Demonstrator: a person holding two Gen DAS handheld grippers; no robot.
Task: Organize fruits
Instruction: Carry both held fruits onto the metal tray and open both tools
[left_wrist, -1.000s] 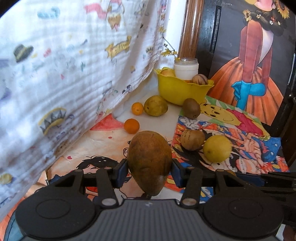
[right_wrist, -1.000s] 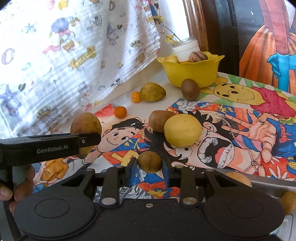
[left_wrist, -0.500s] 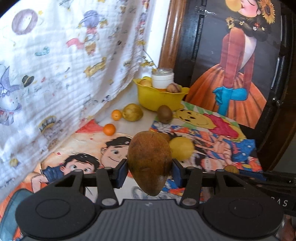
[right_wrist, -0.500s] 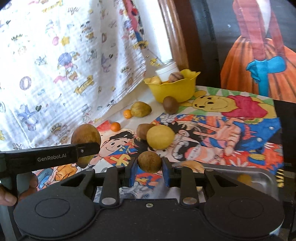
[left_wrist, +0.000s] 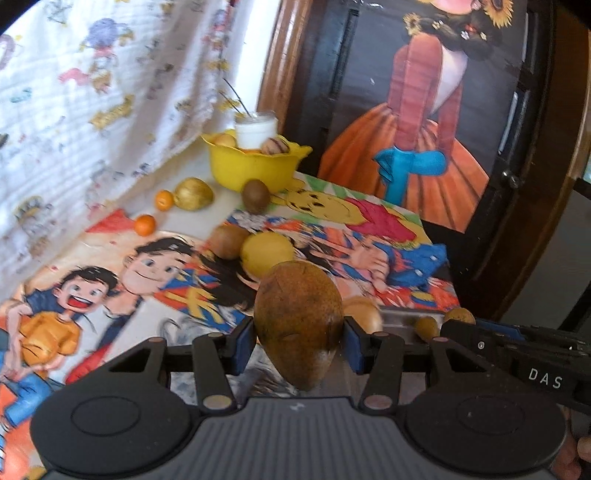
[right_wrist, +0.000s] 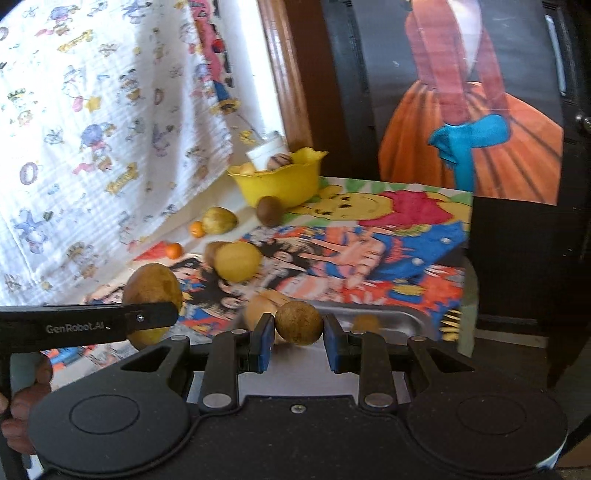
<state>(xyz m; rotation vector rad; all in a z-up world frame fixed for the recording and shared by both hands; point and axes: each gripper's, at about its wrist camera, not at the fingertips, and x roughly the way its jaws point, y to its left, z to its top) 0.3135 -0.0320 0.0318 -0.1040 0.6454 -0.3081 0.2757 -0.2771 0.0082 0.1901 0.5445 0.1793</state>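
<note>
Two fruits are in the air, one per gripper. The left gripper (left_wrist: 299, 341) is clamped on a large brown egg-shaped fruit (left_wrist: 298, 325), jaws part open, blue pads pressing its widest part; the narrow end hangs below the pads. The right gripper (right_wrist: 298, 326) has its jaws nearly closed on a small round brown fruit (right_wrist: 298, 322), held between the pad tips with its top above them.

Both are above the near right edge of the table, over a metal tray (right_wrist: 384, 318). The tray already has small brown fruits in it; how many I cannot tell, that area is blurred. The two grippers are side by side and close: the left one's finger crosses the right wrist view, the right one's body fills the lower right of the left view.

Farther out on the cartoon cloth (left_wrist: 373, 254) lie a yellow fruit (left_wrist: 266, 252) touching a brown one (left_wrist: 228, 240), another brown one by the yellow bowl (left_wrist: 255, 168), a green-yellow fruit and two small oranges.

Risks, as I judge them:
- Large fruit is tapered and smooth; grip is on a curved flank, so a jolt could squeeze it out downward.
- Small fruit is held at the tips only; it could roll out forward.
- Grippers this close could knock together over the tray.
- Released from height, either fruit may bounce on metal, strike fruit already there, or go off the table edge just beside it.
</note>
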